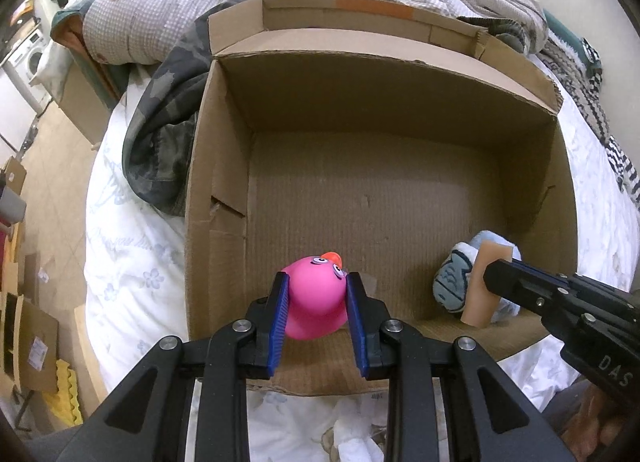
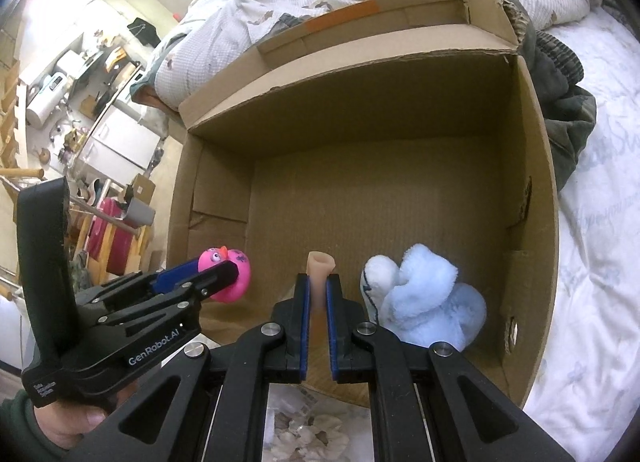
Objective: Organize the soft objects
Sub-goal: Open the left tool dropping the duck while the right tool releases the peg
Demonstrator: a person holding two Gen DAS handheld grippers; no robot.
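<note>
While both grippers hang inside the cardboard box (image 1: pixel 224 166), left gripper (image 1: pixel 317 294) clamping the pink duck (image 1: pixel 316 298), right gripper (image 2: pixel 318 294) clamping the beige tube (image 2: pixel 320 274), releasing these 2 probably comes next.

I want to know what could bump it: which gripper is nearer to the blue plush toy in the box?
Right. The right gripper, shut on a beige soft tube, sits right beside the blue plush toy. The left gripper holds the pink duck farther along the near wall.

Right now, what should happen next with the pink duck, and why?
Probably lower it a little and let go. The left hand-held gripper holds the pink duck inside the cardboard box, just above the floor, beside the blue plush toy already lying there.
</note>
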